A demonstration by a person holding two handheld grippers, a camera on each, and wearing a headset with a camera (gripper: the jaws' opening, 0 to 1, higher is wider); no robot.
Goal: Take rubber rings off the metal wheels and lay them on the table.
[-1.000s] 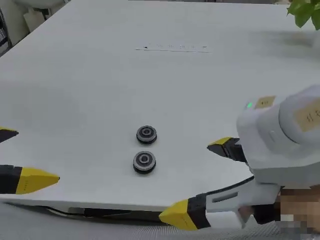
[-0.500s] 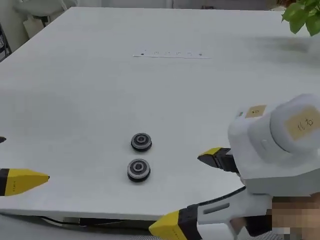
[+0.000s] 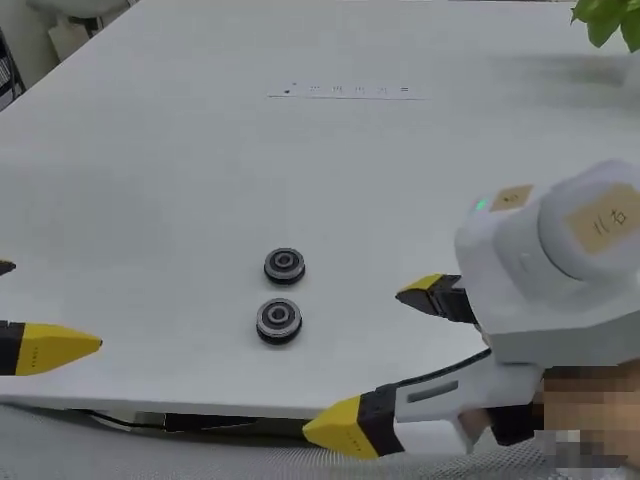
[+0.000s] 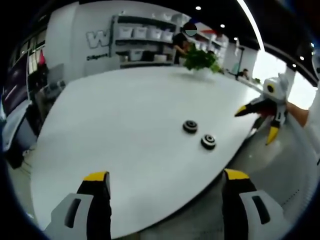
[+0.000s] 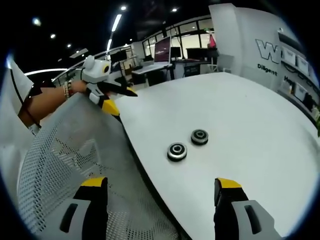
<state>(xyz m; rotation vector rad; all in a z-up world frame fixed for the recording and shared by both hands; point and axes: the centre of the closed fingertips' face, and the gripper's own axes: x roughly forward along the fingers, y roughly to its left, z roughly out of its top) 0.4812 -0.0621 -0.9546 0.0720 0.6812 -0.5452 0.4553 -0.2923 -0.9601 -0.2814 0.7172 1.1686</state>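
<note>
From the head view, a big white table (image 3: 180,180) reaches far away. Two small round metal wheels with black rubber rings lie close to its near edge: the far wheel (image 3: 285,266) and the near wheel (image 3: 279,320), just beside each other but not touching. Bare white top lies wide all round them. The left gripper (image 3: 40,305) is at the left and the right gripper (image 3: 378,360) at the right, over the near edge. Both have their jaws spread wide, hold nothing, and are well apart from the wheels. Green leaves (image 3: 605,20) hang at the far right.

In the left gripper view, its own two jaws stand wide apart over the table's curved edge. The two wheels (image 4: 199,134) lie ahead. The right gripper (image 4: 256,125) is past them. A leafy green plant (image 4: 200,60) stands on the far end of the table, with wall shelves (image 4: 145,42) behind.

In the right gripper view, its own jaws are spread wide too. The two wheels (image 5: 188,144) sit near the table's edge. A white mesh chair (image 5: 75,165) is beside that edge. The left gripper (image 5: 122,102) is beyond, with desks (image 5: 165,67) far off.
</note>
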